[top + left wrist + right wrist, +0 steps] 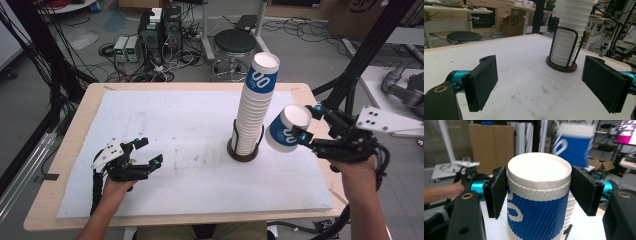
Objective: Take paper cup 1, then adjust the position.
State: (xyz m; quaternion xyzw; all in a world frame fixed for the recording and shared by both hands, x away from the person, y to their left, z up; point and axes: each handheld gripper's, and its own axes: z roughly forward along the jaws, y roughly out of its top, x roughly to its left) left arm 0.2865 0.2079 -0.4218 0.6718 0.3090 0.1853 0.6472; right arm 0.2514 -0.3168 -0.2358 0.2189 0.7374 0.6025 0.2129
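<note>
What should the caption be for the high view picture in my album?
Right claw holds a blue-and-white paper cup beside the tall cup stack; the open left claw rests on the table.

even, bright indoor light, soft shadows – far cup stack (576, 143) motion-blurred in right gripper view, edges slightly bowed.

In the left gripper view the cup stack (571, 32) is running off the top edge, hiding its upper cups. Behind the held cup (539, 202) in the right gripper view, that stack's blue top cup (576, 145) is blurring, its print unreadable.
</note>
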